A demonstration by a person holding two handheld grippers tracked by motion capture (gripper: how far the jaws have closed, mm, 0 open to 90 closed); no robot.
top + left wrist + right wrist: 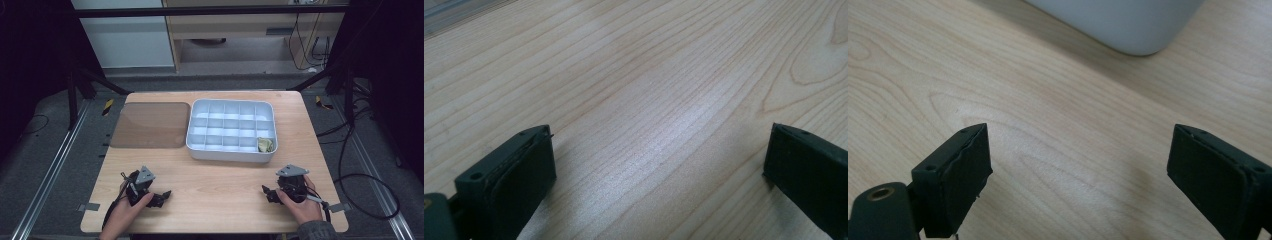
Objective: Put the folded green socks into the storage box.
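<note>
Compartment tray (200, 145), white and divided into a grid of small cells, sits at the far middle of the wooden table (220, 200), slightly right of centre; its near-right corner cell holds a small crumpled yellowish object (265, 145), and the other cells look empty; just beside the tray on its left lies a flat brownish translucent lid (150, 125), probably the tray's cover set aside so the cells stay reachable. Left gripper (159, 196) rests low near the front-left edge, held in the person's hand, jaws wide apart over bare wood with nothing between them; right gripper (269, 193) sits near the front-right edge, well short of the tray, jaws likewise spread and empty, with the tray's rounded corner ahead of it; both seem parked in a ready pose, pointing inward.
</note>
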